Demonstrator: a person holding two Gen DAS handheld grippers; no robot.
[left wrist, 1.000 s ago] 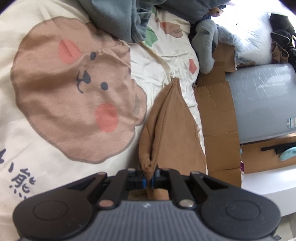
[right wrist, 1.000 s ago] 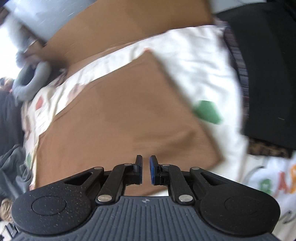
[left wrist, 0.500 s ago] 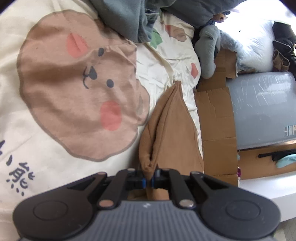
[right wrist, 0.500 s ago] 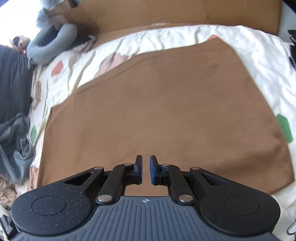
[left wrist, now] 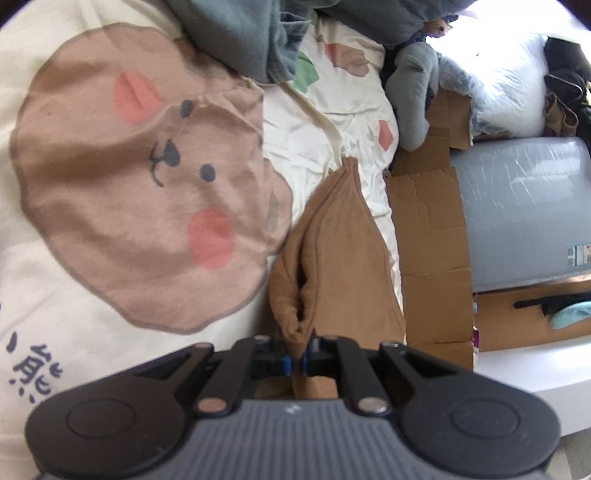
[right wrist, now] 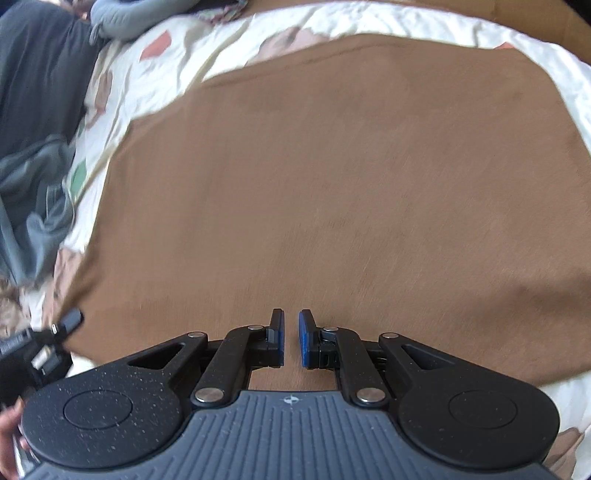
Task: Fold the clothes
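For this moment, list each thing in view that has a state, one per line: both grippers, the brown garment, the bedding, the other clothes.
Left gripper: shut on a bunched corner of the brown garment.
Right gripper: nearly shut, empty, above the garment.
Brown fabric garment: spread flat on the bed, one corner lifted and pinched.
Cream cartoon-bear duvet: laid out, wrinkled.
Grey-green garment: crumpled, unfolded.
Flattened brown cardboard: lying beside the bed.

The folded garment (right wrist: 332, 192) lies flat on the bedspread (right wrist: 155, 74) of the bed, with one corner pinched up between the fingers (left wrist: 282, 363) of the left gripper (left wrist: 298, 360). Heaped clothes (left wrist: 251, 33) lie on the bed beyond it. Flattened cardboard (left wrist: 428, 229) runs along the bed's right side, a wrapped mattress (left wrist: 524, 206) farther right.
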